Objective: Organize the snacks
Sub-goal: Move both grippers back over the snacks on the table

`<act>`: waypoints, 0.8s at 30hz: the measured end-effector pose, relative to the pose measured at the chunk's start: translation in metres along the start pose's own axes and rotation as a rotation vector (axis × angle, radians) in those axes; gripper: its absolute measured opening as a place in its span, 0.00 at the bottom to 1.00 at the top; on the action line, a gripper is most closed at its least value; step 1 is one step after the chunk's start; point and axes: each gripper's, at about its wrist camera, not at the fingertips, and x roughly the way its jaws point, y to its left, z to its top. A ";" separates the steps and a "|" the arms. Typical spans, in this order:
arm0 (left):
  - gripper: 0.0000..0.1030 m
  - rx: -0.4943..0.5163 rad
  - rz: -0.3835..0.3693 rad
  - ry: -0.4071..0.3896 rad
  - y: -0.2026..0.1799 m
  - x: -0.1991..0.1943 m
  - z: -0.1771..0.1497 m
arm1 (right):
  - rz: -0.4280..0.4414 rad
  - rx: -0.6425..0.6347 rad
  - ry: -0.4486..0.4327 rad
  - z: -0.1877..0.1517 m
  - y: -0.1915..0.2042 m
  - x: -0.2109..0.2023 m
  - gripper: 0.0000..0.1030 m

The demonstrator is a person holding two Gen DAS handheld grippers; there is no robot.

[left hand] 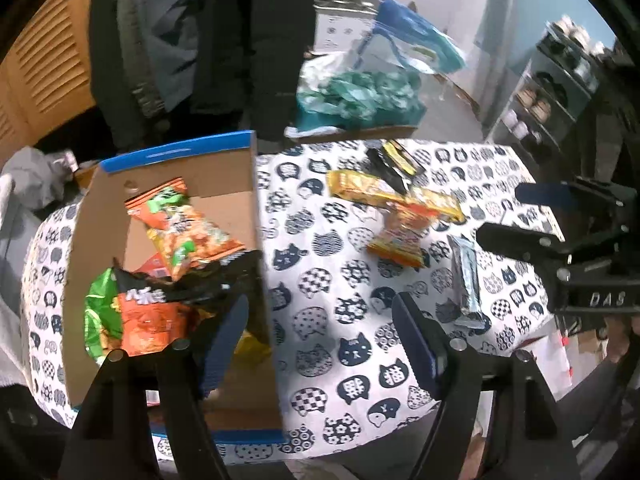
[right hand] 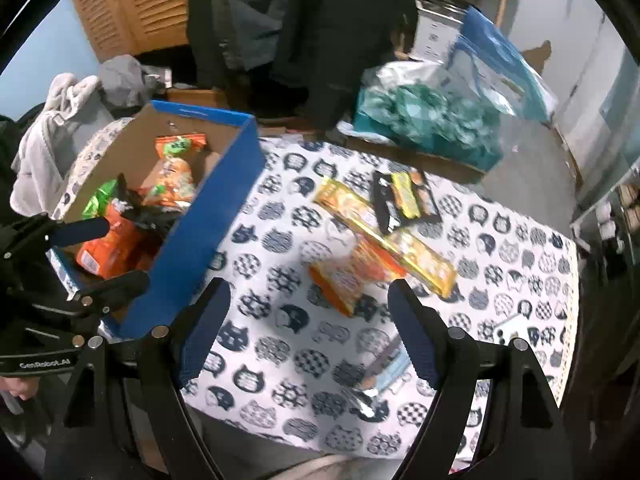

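Note:
A cardboard box point(left hand: 176, 168) with blue outer walls point(right hand: 208, 232) stands at the left of the cat-print tablecloth point(left hand: 320, 280) and holds several orange, green and black snack bags point(left hand: 180, 224). On the cloth to its right lie a long yellow packet point(left hand: 360, 190) point(right hand: 384, 240), a black-and-yellow packet point(left hand: 394, 164) point(right hand: 404, 200), an orange packet point(left hand: 400, 236) point(right hand: 340, 280) and a silver bar point(left hand: 466, 280) point(right hand: 384, 364). My left gripper point(left hand: 320, 344) point(right hand: 104, 256) is open and empty over the box's right wall. My right gripper point(right hand: 310, 332) point(left hand: 520, 216) is open and empty above the cloth, short of the orange packet.
Behind the table sit a teal plastic bag point(right hand: 428, 120) and a blue-and-white bag point(right hand: 492, 64). Dark coats point(right hand: 320, 20) hang at the back beside a louvred wooden door point(right hand: 136, 4). Grey cloth point(right hand: 60, 120) lies far left. Shelves point(left hand: 560, 88) stand at the right.

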 end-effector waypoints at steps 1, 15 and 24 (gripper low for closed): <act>0.74 0.006 -0.003 0.005 -0.003 0.002 0.000 | -0.002 0.008 0.003 -0.002 -0.005 0.000 0.78; 0.74 0.079 -0.038 0.117 -0.058 0.054 -0.005 | -0.053 0.218 0.102 -0.048 -0.098 0.038 0.78; 0.74 0.105 -0.033 0.178 -0.073 0.084 -0.011 | -0.038 0.351 0.197 -0.078 -0.124 0.080 0.78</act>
